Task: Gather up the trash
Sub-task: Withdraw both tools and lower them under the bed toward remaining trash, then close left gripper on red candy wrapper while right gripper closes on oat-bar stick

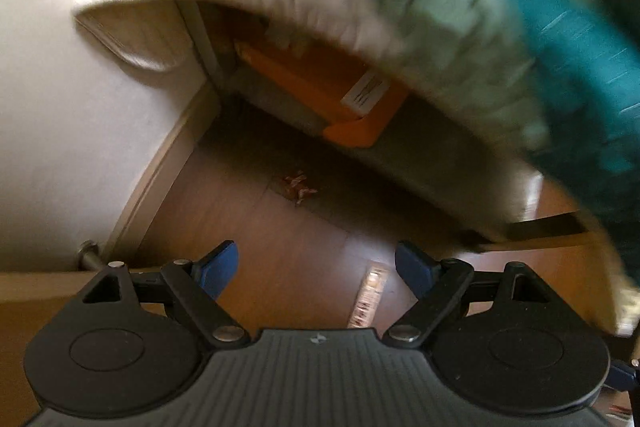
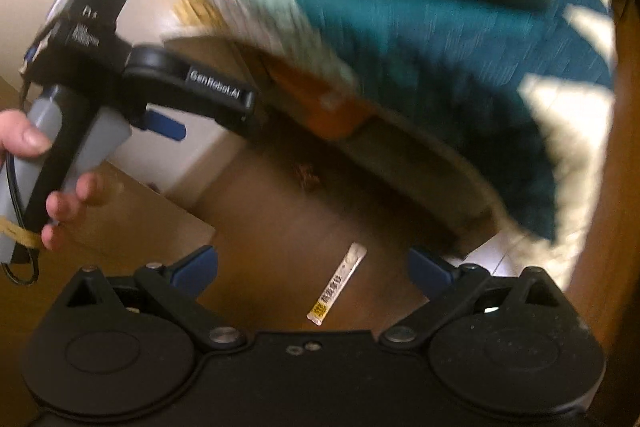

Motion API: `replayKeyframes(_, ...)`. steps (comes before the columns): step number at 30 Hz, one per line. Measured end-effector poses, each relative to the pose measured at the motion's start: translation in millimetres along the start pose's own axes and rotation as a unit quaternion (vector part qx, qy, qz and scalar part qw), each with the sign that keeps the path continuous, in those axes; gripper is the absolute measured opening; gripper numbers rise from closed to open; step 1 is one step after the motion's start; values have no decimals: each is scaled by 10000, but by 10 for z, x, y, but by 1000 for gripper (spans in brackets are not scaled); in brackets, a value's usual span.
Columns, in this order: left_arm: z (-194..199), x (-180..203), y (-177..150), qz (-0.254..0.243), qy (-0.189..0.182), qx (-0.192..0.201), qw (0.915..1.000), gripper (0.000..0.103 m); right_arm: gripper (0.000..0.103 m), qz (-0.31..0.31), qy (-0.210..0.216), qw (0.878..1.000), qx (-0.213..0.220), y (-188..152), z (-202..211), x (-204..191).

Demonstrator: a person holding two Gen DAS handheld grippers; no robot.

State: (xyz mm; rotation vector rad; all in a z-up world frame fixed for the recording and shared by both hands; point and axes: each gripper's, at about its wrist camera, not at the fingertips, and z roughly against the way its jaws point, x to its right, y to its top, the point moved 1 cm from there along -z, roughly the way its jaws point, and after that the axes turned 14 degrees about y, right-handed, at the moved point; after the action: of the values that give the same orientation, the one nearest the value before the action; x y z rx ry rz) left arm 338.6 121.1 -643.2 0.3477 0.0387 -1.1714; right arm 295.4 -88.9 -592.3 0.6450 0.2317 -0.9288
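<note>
A long narrow sachet wrapper [image 2: 338,283] lies on the wooden floor between my right gripper's open fingers; it also shows in the left wrist view [image 1: 369,297]. A small reddish-brown crumpled wrapper [image 1: 298,185] lies further off on the floor near the bed's shadow, blurred in the right wrist view [image 2: 306,175]. My left gripper [image 1: 316,269] is open and empty above the floor. My right gripper [image 2: 314,273] is open and empty. The left gripper's body [image 2: 120,75], held in a hand, shows at the left of the right wrist view.
A bed with a striped blanket [image 1: 400,7] in mustard, white, mint and teal overhangs the floor. An orange box [image 1: 320,99] sits under the bed. A white wall [image 1: 60,107] with a baseboard is at left. A cardboard box edge [image 2: 120,219] is near the left hand.
</note>
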Motion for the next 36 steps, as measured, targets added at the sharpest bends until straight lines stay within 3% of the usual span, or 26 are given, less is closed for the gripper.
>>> replayKeyframes(12, -1528, 396, 7, -292, 249, 156, 9991, 86, 90, -497, -284, 9967, -569, -500, -1819, 681)
replayKeyframes(19, -2151, 494, 119, -489, 447, 325, 9973, 86, 82, -868, -379, 9918, -854, -640, -2499, 926)
replayKeyframes(23, -2352, 562, 162, -884, 232, 332, 9953, 86, 77, -941, -465, 9894, -1006, -710, -2711, 982)
replayKeyframes(29, -2467, 672, 125, -1820, 166, 500, 9819, 86, 74, -972, -551, 9877, -1094, -767, -2828, 1010)
replayKeyframes(33, -2495, 692, 81, -2001, 158, 588, 9779, 86, 74, -930, -707, 9880, -1013, -740, -2860, 955)
replayKeyframes(36, -2512, 690, 37, -1945, 128, 572, 9791, 85, 66, -794, -886, 9872, -1058, -733, -2926, 867)
